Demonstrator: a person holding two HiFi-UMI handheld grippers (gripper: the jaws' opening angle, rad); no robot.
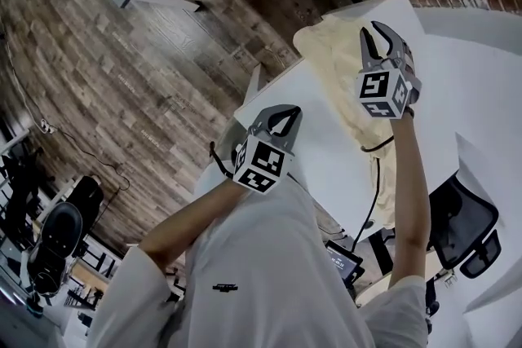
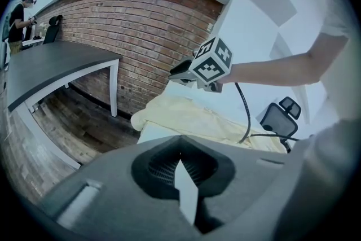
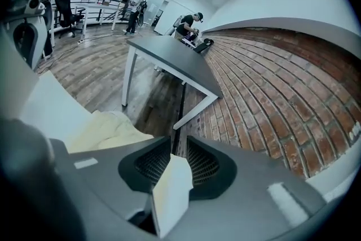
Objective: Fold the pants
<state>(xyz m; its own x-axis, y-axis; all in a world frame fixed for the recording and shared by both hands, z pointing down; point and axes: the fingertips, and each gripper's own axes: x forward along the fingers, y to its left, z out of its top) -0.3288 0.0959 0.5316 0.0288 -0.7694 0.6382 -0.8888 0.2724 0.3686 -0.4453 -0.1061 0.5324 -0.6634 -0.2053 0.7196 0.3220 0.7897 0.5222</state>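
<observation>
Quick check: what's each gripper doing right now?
Left gripper: closed, nothing visibly held.
Right gripper: open, by the pants, not gripping them.

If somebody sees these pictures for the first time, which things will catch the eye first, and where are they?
The pale yellow pants stand out most, lying rumpled on the white table near the brick wall. Just above them is the right gripper, with its jaws apart and nothing between them. The left gripper, jaws shut and empty, is lower left in the head view, by the table's edge.
</observation>
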